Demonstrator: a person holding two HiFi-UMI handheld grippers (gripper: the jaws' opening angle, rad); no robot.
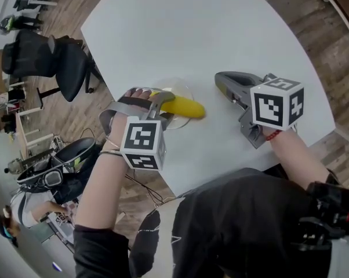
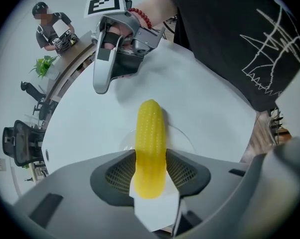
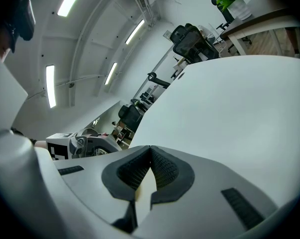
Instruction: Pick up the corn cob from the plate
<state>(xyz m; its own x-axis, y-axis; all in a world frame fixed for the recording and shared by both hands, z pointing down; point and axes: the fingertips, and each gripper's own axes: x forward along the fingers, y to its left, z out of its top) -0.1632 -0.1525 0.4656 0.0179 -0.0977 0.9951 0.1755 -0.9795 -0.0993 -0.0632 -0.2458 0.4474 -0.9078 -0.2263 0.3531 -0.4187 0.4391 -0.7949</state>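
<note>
A yellow corn cob [image 1: 185, 106] lies on a clear glass plate [image 1: 185, 88] near the white table's front edge. My left gripper [image 1: 153, 104] points straight down over the cob's left end. In the left gripper view the cob [image 2: 150, 138] runs between the two pads [image 2: 121, 172], close against both, and still rests on the plate [image 2: 186, 134]; I see no squeeze on it. My right gripper [image 1: 220, 77] rests on the table to the right of the plate, jaws shut and empty; its tips [image 3: 150, 153] meet.
The round white table [image 1: 180, 33] stretches away beyond the plate. An office chair [image 1: 53, 62] and bags stand on the floor to the left. Across the room, a person sits at a desk with a plant [image 2: 44, 63].
</note>
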